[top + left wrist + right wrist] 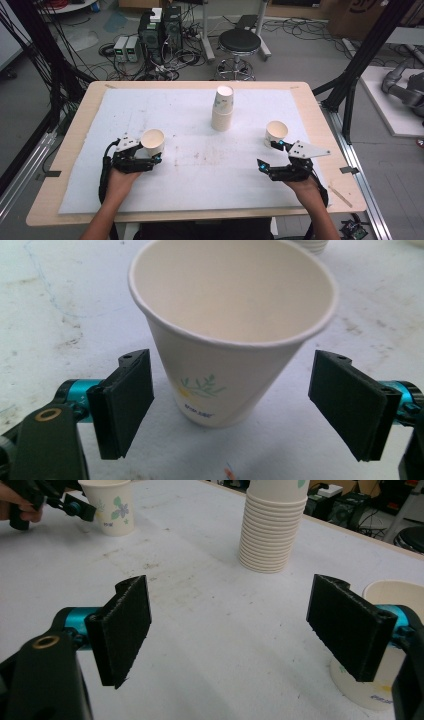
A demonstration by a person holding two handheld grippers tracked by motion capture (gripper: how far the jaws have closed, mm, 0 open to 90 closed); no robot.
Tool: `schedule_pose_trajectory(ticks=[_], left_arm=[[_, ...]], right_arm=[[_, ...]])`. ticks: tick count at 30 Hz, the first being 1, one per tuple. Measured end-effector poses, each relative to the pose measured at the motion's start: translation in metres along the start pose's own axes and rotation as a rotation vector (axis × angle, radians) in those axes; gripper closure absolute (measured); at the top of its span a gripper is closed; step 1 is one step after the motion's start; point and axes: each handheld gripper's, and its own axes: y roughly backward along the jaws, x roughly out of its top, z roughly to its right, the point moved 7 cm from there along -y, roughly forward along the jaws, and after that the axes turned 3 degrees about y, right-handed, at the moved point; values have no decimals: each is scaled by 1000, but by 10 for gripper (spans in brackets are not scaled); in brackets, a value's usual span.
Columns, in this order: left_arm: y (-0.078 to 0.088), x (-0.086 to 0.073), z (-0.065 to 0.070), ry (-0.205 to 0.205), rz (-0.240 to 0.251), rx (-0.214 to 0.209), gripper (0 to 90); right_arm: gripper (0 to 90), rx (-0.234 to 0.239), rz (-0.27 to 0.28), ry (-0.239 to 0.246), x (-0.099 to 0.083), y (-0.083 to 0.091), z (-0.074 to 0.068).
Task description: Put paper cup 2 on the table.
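Note:
Three lots of white paper cups stand on the white mat (200, 170). A tall stack (222, 107) (272, 527) is at the middle back. A single leaf-printed cup (153, 141) (232, 330) stands upright at the left, between the jaws of my left gripper (147, 151) (239, 402). That gripper is open, with a gap between each pad and the cup. Another single cup (276, 133) (395, 591) stands at the right, just outside one jaw of my right gripper (270, 155) (235, 630). The right gripper is open, with bare mat between its pads.
The mat covers most of a wooden table (75, 150). Beyond its far edge are a black stool (240, 42), computer boxes (160, 30) and cables on the floor. In the right gripper view, the left gripper (50, 502) and its cup (112, 505) are at the top left.

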Motion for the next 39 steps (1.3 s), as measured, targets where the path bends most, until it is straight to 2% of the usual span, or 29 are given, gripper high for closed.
schedule_pose_trajectory(ticks=[5,8,9,12,16,20,23,26,30,33,39], left_arm=[[22,2,-7,24,57,25,167],[35,9,-10,40,136,20,167],[40,13,-10,49,182,-2,165],[49,22,-8,35,268,-22,165],[53,31,0,-1,330,-57,165],[54,35,9,-69,349,-77,169],[56,38,17,-91,367,-93,173],[57,40,22,-98,374,-107,173],[56,38,26,-112,373,-122,173],[56,37,27,-108,374,-120,173],[60,35,26,-106,376,-109,173]], right_arm=[[183,-9,-11,-9,-2,2,3],[183,-22,-27,-7,-4,4,5],[183,-29,-29,-9,-4,5,6],[183,-51,-35,-20,-4,9,9],[183,-61,-30,-41,-4,14,13],[183,-72,-32,-47,-5,16,15],[183,-83,-38,-41,-6,17,16],[183,-91,-28,-34,-3,19,16],[183,-96,-24,-52,0,24,13],[183,-109,-23,-54,1,25,10],[183,-105,-27,-43,1,22,2]])
